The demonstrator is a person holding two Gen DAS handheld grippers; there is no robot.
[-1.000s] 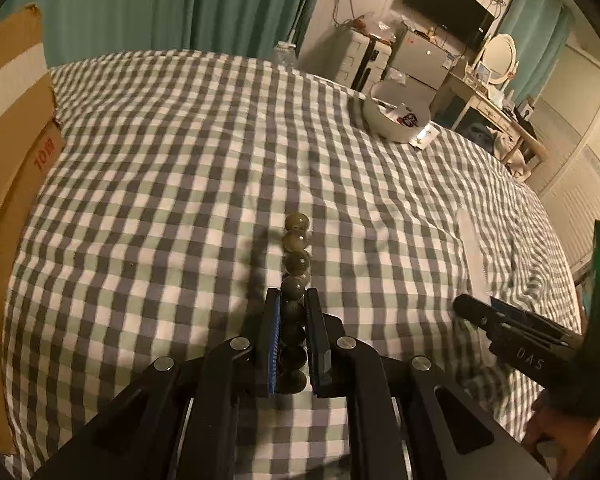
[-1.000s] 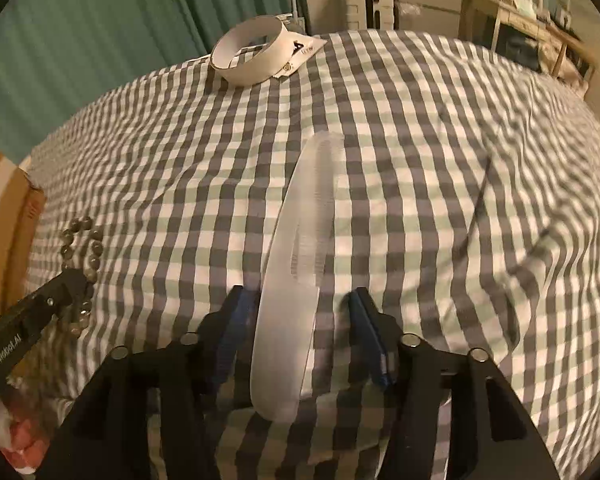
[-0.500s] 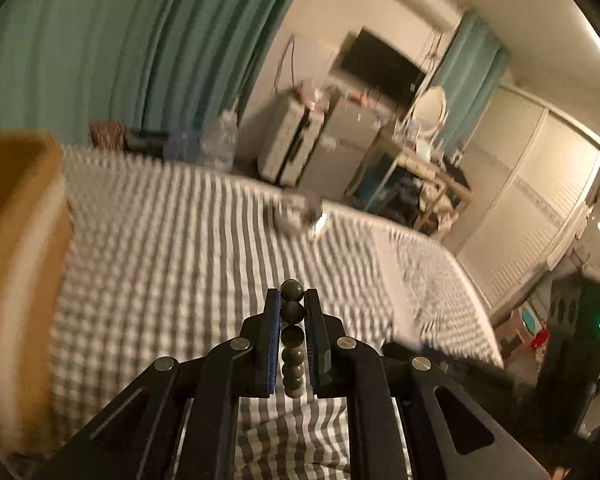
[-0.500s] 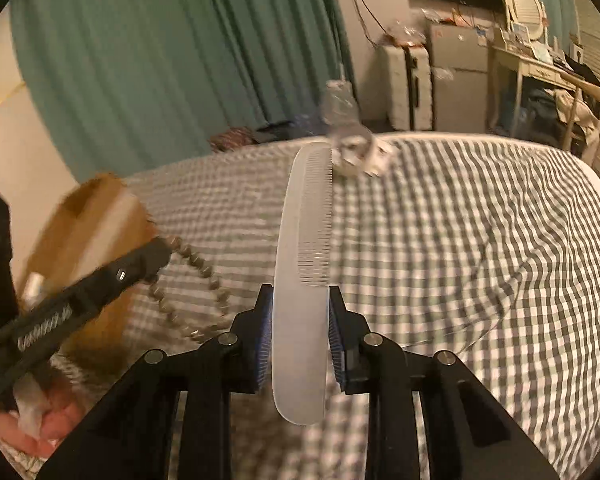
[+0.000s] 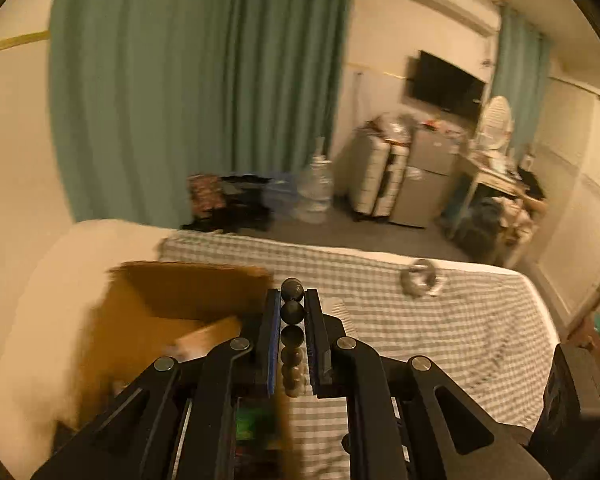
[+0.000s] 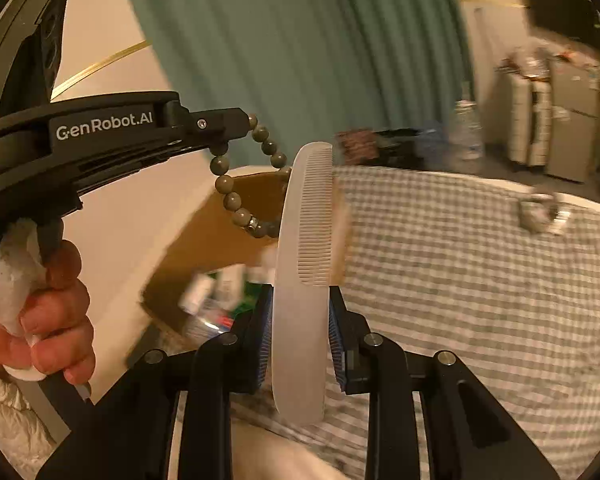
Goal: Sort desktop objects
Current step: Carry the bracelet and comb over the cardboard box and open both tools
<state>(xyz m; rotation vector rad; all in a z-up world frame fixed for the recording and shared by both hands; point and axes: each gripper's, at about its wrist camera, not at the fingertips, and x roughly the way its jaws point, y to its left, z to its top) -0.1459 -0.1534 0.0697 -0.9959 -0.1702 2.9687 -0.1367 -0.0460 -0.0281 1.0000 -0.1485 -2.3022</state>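
My left gripper (image 5: 292,300) is shut on a bracelet of dark green beads (image 5: 292,314), held in the air above an open cardboard box (image 5: 172,312). In the right wrist view the left gripper (image 6: 236,128) shows at upper left with the bracelet (image 6: 236,188) hanging from its tip as a loop. My right gripper (image 6: 300,304) is shut on a long white comb (image 6: 304,264) that points up and away. The cardboard box (image 6: 216,248) lies behind and below the comb, with several blurred small items inside.
A bed with a grey-green checked cover (image 5: 420,320) fills the lower right. A white bowl-like container (image 5: 420,282) sits near its far edge; it also shows in the right wrist view (image 6: 540,212). Green curtains (image 5: 204,80), water bottles and furniture stand beyond.
Both grippers lifted off the checked cover, the left with the bracelet and the right closed on the comb, and swung left toward the cardboard box.
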